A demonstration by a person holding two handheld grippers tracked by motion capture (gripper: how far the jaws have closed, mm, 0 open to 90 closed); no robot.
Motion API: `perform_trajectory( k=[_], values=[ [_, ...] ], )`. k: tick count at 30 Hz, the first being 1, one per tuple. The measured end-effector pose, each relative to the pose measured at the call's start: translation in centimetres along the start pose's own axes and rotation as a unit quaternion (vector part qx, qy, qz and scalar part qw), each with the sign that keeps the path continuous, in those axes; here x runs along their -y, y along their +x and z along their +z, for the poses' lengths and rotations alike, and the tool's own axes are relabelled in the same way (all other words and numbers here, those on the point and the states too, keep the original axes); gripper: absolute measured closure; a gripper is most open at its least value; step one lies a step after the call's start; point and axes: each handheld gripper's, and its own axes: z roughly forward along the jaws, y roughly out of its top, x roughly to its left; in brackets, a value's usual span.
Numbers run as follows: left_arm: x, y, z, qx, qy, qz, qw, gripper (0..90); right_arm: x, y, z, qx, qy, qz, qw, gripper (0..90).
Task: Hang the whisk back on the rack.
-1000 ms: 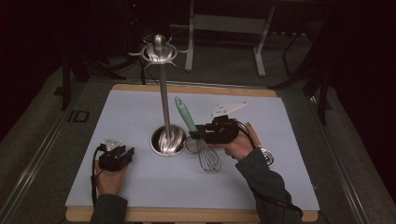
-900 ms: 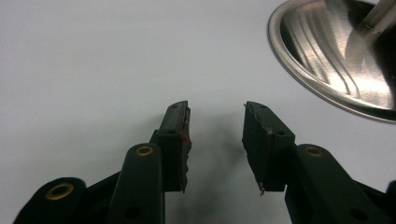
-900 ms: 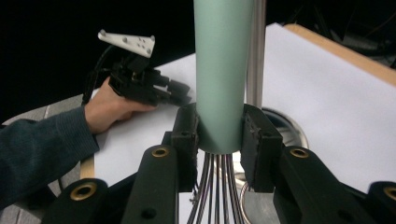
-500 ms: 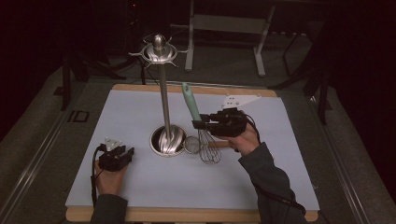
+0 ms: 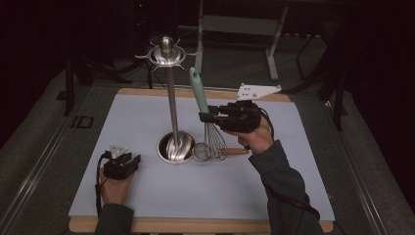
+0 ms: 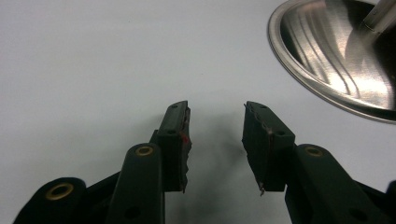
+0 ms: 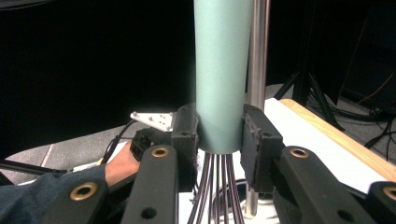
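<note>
Whisk (image 5: 208, 115) is hanging upright at frame centre, right gripper (image 5: 208, 117) fingers clamping its green handle; left gripper (image 6: 215, 135) fingers are resting released on the surface (image 5: 147, 117).

You work at a wooden-edged table (image 5: 147, 225) topped with a pale mat (image 5: 147, 122), ringed by grey carpet (image 5: 39, 147), while behind it a pale metal frame (image 5: 235, 29) and dark stand legs (image 5: 337, 93) fade into an unlit, black room.
</note>
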Motion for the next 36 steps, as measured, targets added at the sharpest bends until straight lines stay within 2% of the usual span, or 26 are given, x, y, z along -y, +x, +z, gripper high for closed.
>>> perform_trajectory(
  k=[7, 19, 27, 33, 36],
  values=[
    [0.0, 0.0, 0.0, -0.001, -0.001, -0.001, 1.0, 61.4, -1.0, 0.3, 0.4, -0.007, -0.003, -0.005, 1.0, 69.7],
    [0.0, 0.0, 0.0, 0.001, -0.001, -0.001, 1.0, 61.4, -1.1, -0.8, 2.1, -0.011, 0.006, 0.011, 0.9999, 69.6],
    [0.0, 0.0, 0.0, 0.001, 0.0, -0.001, 1.0, 61.4, -1.0, -1.3, 3.6, -0.025, 0.015, 0.017, 0.9994, 69.1],
    [0.0, 0.0, 0.0, 0.002, 0.0, -0.001, 1.0, 61.4, -1.3, -1.7, 4.3, -0.012, 0.021, 0.03, 0.9993, 65.9],
    [0.0, 0.0, 0.0, 0.002, 0.0, -0.001, 1.0, 61.4, -1.3, -1.7, 4.2, -0.007, 0.022, 0.029, 0.9993, 63.2]
  ],
)
